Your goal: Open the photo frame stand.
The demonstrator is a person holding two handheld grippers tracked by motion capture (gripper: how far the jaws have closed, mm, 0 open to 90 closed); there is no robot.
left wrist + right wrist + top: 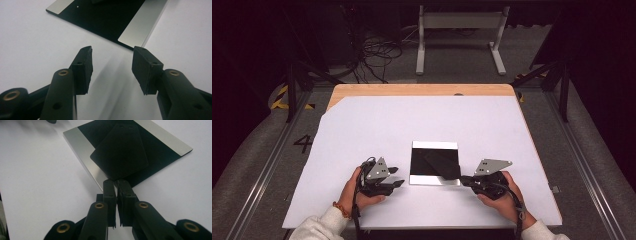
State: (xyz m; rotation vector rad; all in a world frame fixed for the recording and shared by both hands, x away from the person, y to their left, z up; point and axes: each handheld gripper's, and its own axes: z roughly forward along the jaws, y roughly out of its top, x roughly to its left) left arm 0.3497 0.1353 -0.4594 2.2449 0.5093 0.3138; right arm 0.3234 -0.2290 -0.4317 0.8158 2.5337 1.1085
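A flat black plate point(424, 159) with a silver strip along two opposite edges lies on the white sheet, between my two grippers. On top of it rests a thin black card point(443, 164), point(120, 150) with two small holes at its far end. My right gripper point(463, 178), point(115, 181) is shut on the card's near corner, at the plate's point(161, 161) edge. Left of the plate point(105, 17), my left gripper point(397, 176), point(112, 51) stands open just above the white sheet, short of the plate's corner, with nothing between its pads.
The white sheet point(412, 120) covers most of a wooden table point(422, 90), with bare sheet all around the plate. On the floor beyond stand a white metal frame point(459, 20) and loose cables point(377, 50). Metal rails run along both sides of the table.
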